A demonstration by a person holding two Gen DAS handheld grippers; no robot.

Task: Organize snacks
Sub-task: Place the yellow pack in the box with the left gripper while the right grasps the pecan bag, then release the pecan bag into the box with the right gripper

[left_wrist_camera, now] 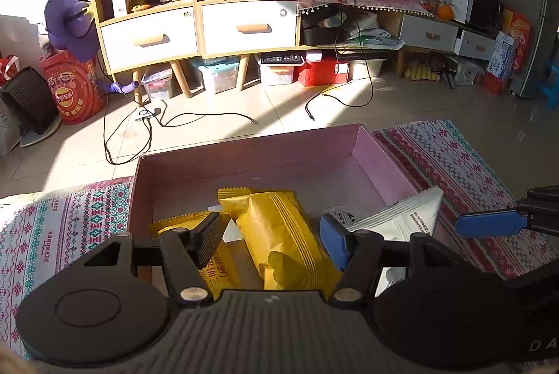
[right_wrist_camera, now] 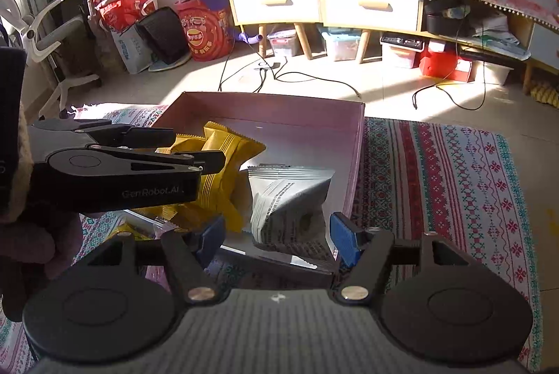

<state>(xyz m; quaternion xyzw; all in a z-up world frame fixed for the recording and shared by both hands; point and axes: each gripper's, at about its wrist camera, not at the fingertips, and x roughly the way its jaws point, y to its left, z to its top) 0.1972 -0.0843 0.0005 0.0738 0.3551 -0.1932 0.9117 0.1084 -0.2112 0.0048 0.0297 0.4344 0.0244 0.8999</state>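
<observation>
Grippers, two. Left gripper (left_wrist_camera: 270, 236) stood part open over the yellow snack packet (left_wrist_camera: 279, 234), pads apart from it. Right gripper (right_wrist_camera: 277, 239) likewise part open around the white snack packet (right_wrist_camera: 288, 202), not pressing. Both packets lay inside the pink box (left_wrist_camera: 370, 150), on the patterned cloth (right_wrist_camera: 454, 181).

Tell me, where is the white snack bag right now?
The white snack bag lies inside the pink box, on its right side beside the yellow snack bags, between the right gripper's open fingers.
</observation>
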